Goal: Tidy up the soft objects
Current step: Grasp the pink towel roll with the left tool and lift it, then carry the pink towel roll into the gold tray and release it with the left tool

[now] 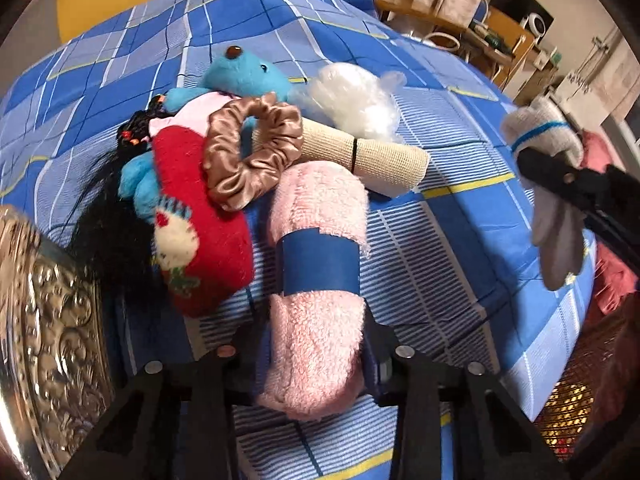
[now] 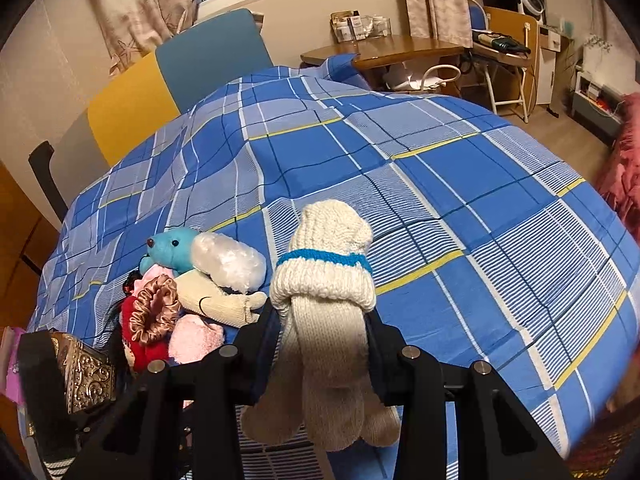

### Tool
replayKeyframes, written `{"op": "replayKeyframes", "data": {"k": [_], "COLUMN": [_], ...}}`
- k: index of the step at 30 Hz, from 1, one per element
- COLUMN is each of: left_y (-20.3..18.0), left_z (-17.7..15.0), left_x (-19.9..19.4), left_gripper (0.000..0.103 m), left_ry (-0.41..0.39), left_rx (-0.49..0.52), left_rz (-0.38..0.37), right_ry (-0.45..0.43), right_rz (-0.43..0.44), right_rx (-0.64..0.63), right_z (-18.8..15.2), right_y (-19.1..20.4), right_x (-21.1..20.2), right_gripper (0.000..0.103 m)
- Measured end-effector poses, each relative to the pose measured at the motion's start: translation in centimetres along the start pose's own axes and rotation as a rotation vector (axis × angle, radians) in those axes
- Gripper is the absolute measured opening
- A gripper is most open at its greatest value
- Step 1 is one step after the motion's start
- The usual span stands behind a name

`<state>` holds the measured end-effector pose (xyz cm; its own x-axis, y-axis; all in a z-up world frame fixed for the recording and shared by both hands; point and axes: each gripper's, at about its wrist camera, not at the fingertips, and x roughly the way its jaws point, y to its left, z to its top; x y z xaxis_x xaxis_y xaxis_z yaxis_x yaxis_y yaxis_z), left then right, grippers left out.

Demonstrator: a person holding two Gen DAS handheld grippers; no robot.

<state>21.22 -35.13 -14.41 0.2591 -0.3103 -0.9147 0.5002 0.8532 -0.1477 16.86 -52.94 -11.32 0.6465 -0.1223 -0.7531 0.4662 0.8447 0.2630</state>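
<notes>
My left gripper (image 1: 316, 344) is shut on a rolled pink towel (image 1: 320, 288) with a blue tape band, held low over the blue checked bedspread (image 1: 440, 240). My right gripper (image 2: 324, 336) is shut on a cream knitted sock bundle (image 2: 326, 300) with a blue stripe, held above the bed; it also shows at the right of the left wrist view (image 1: 548, 184). A pile lies beside the towel: blue teddy (image 1: 244, 76), red plush (image 1: 200, 216), brown satin scrunchie (image 1: 252, 152), beige bandage roll (image 1: 376, 160), white plastic-wrapped bundle (image 1: 352, 100), black hair piece (image 1: 108, 216).
An embossed silver metal box (image 1: 52, 340) stands at the left edge, also in the right wrist view (image 2: 88, 376). A wooden table (image 2: 392, 50), chairs and shelves stand beyond the bed. A pink cloth (image 2: 624, 168) lies at the right. A woven basket (image 1: 568, 412) sits at lower right.
</notes>
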Motion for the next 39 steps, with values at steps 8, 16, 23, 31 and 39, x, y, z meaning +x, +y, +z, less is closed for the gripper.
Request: {"op": "replayKeyframes", "data": {"k": [8, 16, 23, 31, 39], "left_y": [0.3, 0.1, 2.0, 7.8, 16.2], "left_z": [-1.8, -3.5, -4.4, -4.9, -5.7], "left_x": [-3.7, -8.9, -14.1, -20.9, -24.8], "left_gripper": [0.034, 0.034, 0.034, 0.034, 0.034], "left_ry": [-0.054, -0.119, -0.199, -0.336, -0.419], "left_rx": [-0.028, -0.005, -0.004, -0.058, -0.163], "left_rz": [-0.084, -0.181, -0.222, -0.192, -0.11], "right_ry": [0.007, 0.037, 0.034, 0.03, 0.009], "right_rz": [-0.009, 0.001, -0.006, -0.029, -0.041], "right_rx": [0.005, -0.007, -0.018, -0.013, -0.024], "right_z": [-0.2, -0.8, -0.9, -0.9, -0.9], "right_y": [-0.2, 0.1, 0.1, -0.3, -0.3], "right_x": [0.4, 1.1, 1.1, 1.0, 0.6], "right_gripper": [0.04, 0.04, 0.04, 0.04, 0.04]}}
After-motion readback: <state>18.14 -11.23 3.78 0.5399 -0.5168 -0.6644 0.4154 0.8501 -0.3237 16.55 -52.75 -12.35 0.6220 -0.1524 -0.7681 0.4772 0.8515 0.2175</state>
